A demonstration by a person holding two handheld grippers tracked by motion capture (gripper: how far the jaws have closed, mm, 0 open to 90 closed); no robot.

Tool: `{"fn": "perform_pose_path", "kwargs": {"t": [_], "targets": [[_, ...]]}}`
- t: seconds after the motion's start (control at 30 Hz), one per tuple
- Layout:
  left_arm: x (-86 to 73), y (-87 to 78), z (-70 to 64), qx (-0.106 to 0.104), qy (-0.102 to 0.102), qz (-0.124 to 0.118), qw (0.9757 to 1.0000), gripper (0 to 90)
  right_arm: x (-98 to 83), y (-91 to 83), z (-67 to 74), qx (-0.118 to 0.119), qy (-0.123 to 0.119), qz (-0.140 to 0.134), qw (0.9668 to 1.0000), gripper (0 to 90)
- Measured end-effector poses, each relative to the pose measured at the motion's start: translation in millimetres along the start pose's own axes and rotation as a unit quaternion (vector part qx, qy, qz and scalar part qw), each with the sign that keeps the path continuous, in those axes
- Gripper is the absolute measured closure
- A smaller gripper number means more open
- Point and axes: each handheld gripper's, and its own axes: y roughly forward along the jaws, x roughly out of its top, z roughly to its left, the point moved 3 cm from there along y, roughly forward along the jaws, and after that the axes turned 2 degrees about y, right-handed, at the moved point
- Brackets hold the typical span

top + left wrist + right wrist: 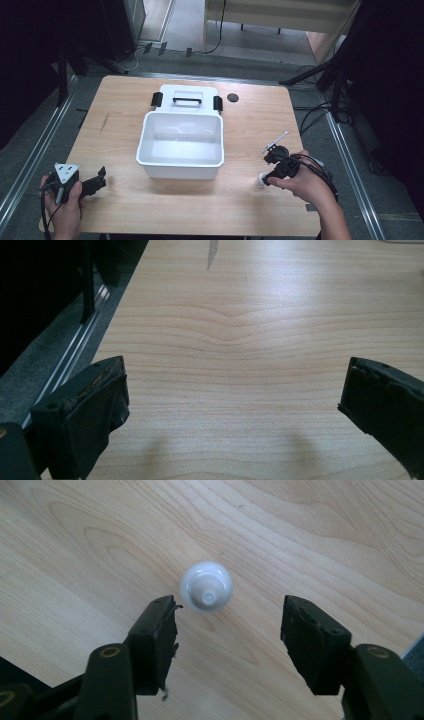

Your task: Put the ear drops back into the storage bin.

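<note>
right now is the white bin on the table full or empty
Empty. In the high view the white bin stands open and shows a bare white floor, with its lid lying flat behind it.

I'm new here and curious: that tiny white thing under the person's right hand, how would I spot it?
Start at the big white bin in the middle of the wooden table, then look right toward the near edge, where the right claw hangs open. Below it stands a small white bottle, round with a narrow tip pointing up, the one loose white item there.
</note>
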Motion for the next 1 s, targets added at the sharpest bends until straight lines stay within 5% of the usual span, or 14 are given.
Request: {"fn": "perform_pose_path", "kwargs": {"t": [0.27,0.7,1.0], "targets": [[0.1,0.2,0.0,-0.001,0.002,0.003,1.0,0.0,8.4,6.3,1.4,-0.009,-0.003,0.003,0.9999,42.7],[0.1,0.4,-0.1,-0.002,0.001,0.006,1.0,0.0,13.6,20.0,-0.2,0.04,0.019,0.036,0.9984,59.2],[0.1,0.4,-0.1,-0.002,0.001,0.006,1.0,0.0,16.3,19.6,0.2,0.042,0.019,0.028,0.9985,63.5]]}}
